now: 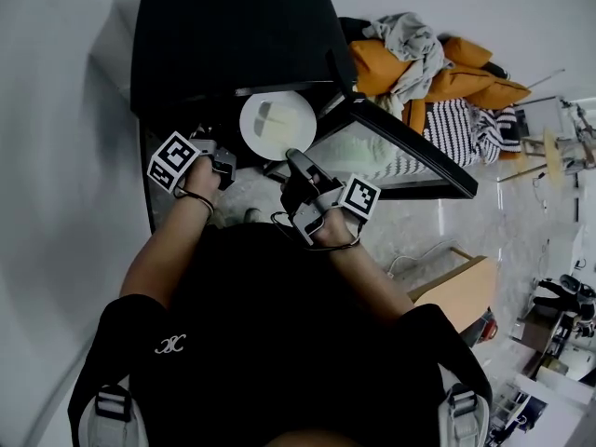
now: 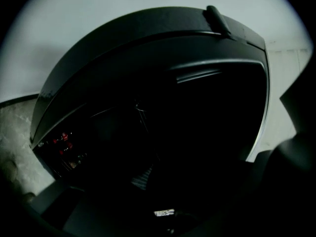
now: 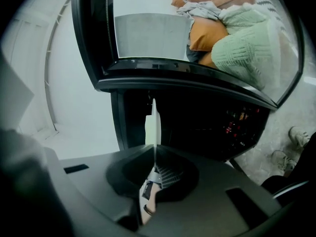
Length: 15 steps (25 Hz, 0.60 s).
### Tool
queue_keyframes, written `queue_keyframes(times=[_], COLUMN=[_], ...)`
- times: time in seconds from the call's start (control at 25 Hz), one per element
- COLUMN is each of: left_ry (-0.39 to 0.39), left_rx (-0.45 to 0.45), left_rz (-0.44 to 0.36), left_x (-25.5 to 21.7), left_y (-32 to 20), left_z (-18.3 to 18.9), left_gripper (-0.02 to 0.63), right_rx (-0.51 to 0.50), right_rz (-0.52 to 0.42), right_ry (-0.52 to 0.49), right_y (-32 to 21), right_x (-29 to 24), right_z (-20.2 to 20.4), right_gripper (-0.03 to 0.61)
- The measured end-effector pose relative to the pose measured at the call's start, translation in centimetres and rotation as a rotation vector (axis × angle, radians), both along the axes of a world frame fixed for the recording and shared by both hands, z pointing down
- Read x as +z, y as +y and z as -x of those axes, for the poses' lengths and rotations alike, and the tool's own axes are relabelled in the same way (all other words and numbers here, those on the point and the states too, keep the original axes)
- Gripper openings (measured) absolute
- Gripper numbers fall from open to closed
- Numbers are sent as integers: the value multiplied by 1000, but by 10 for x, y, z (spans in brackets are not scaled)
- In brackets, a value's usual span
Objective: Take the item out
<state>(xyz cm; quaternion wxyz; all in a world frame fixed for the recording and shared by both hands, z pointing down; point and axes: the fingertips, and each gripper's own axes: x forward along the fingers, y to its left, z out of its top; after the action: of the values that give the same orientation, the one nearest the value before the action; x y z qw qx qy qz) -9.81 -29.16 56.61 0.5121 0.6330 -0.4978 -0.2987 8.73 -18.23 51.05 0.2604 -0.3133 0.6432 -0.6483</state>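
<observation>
Plate (image 1: pixel 277 124) sits at your 12 o'clock, white and round, at the mouth of the black oven (image 1: pixel 233 35), whose door (image 1: pixel 410 152) stands swung open toward 2 o'clock. Your right claw (image 1: pixel 292 155) is clamped on the plate's near rim. Its own view shows the plate edge-on, a thin upright white line pinched between the two jaws, with the dark oven cavity behind it. Your left claw (image 1: pixel 222 164) hangs at 11 o'clock, just beside the plate's left edge, at the oven's opening. Its own view is too dark to show the jaws, so you cannot tell how wide they stand. Orange cushions (image 1: pixel 466 73) and crumpled clothes (image 1: pixel 410 40) lie heaped at 2 o'clock, beyond the door.
</observation>
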Motion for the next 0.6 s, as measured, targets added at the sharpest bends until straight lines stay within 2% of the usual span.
queue_keyframes(times=[0.12, 0.28, 0.4, 0.6], left_ry=[-48, -38, -58, -143], left_rx=[16, 1, 8, 100], left_rz=[-25, -16, -16, -33], left_x=[0, -2, -3, -10], left_y=[-6, -9, -6, 14], left_z=[-2, -9, -9, -22], left_gripper=[40, 40, 40, 40], right_rx=[-13, -30, -42, -49], right_rz=[-14, -11, -16, -11], right_ry=[16, 37, 48, 46], right_y=[0, 0, 1, 2], right_x=[-2, -1, -2, -2], right_z=[-4, -10, -9, -8], right_gripper=[21, 21, 21, 21])
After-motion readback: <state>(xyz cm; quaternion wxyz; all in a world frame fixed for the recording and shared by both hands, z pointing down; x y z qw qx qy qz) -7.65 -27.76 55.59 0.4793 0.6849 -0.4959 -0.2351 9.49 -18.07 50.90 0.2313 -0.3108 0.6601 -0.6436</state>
